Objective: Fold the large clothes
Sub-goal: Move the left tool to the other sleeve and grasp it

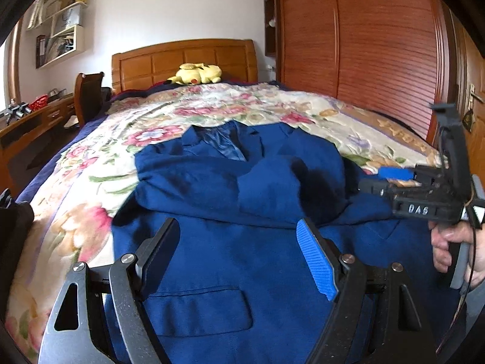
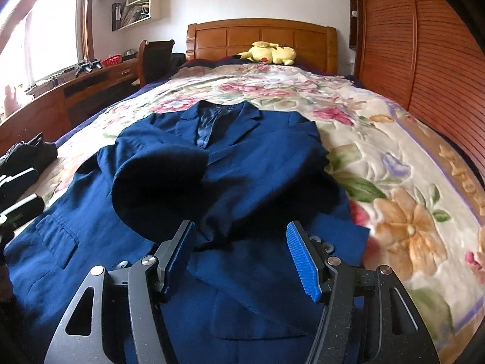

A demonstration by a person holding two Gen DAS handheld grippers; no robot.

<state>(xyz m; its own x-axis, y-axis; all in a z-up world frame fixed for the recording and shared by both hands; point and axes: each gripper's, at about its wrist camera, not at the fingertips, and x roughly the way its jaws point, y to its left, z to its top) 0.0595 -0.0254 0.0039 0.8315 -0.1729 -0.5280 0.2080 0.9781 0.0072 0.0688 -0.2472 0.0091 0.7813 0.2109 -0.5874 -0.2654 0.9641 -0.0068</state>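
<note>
Bedroom, floral quilted bedspread [image 2: 379, 157] on a wooden-headboard bed, navy blue cloth suit jacket [image 2: 242, 182] lying front-up across the middle, both sleeves folded in over the chest. Left gripper [image 1: 239, 261] hovers over the lower left hem, jaws wide apart, holding nothing. Right gripper [image 2: 241, 257] likewise spread wide and empty over the lower right. Likely next: pinch both hem corners evenly, lift together, fold toward the collar, keep the sleeves flat.

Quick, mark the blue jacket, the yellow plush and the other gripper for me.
blue jacket [image 2: 242, 157], right wrist view, chest below the lapels.
yellow plush [image 2: 268, 53], right wrist view, its body.
right gripper [image 1: 391, 179], left wrist view, between its fingertips.
</note>
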